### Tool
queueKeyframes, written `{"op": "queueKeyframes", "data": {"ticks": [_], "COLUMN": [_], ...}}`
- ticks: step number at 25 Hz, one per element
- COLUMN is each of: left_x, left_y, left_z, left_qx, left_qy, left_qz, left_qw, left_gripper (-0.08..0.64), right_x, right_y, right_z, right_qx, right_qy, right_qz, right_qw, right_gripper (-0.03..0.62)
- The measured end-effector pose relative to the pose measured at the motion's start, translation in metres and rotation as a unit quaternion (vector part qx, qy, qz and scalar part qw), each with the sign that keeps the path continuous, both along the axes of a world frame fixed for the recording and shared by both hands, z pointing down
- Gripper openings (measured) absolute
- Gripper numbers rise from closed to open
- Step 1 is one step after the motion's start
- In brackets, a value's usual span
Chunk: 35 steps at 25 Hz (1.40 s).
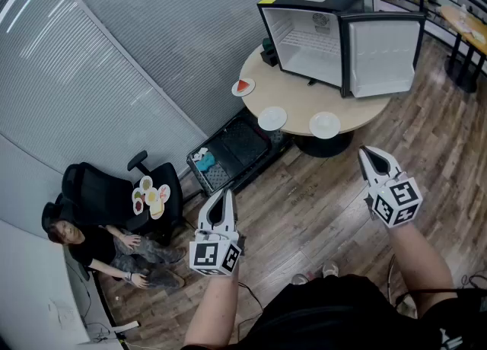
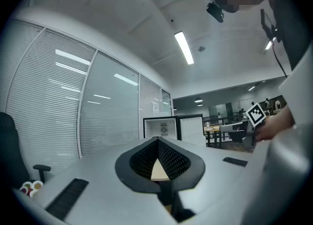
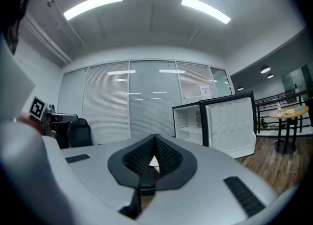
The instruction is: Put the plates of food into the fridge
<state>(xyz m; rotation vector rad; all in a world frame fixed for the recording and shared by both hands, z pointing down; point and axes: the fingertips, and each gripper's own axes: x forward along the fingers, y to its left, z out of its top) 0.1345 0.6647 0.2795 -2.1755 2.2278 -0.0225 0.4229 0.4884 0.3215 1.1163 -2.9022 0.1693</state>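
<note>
Nothing was picked up yet: left tool (image 1: 225, 195) and right tool (image 1: 366, 151) were closed, empty. Next, one needed opening toward a plate (image 1: 272, 119) at the table's (image 1: 295, 99) near edge.

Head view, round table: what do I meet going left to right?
plate with red food → middle white plate → right white plate → open fridge door
</note>
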Motion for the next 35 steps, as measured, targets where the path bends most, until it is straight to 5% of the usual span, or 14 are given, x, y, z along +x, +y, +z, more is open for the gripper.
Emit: {"op": "queueKeyframes", "data": {"ticks": [9,15,27,35], "left_x": [-0.004,-0.026,-0.098,-0.177], "left_y": [-0.012,-0.022,-0.119,-0.192], "left_z": [-0.008,0.000,0.001,0.012], "left_qx": [0.010,0.007,0.014,0.012], "left_qy": [-0.024,-0.019,-0.009,-0.003], "left_qz": [-0.014,-0.022,0.033,0.067], "left_qw": [0.9996,0.9995,0.9993,0.9977], "left_gripper": [0.003,0.003,0.003,0.003], "right_x": [0.002,-0.005,-0.064,-0.122], "right_y": [-0.021,-0.038,-0.098,-0.154], "right_z": [0.019,0.032,0.043,0.048], "right_qx": [0.008,-0.013,-0.028,-0.033], "right_qy": [0.023,-0.004,0.011,0.024], "right_qz": [-0.004,0.003,0.053,0.095], "right_qw": [1.000,1.000,0.998,0.995], "right_gripper": [0.005,0.005,0.005,0.005]}}
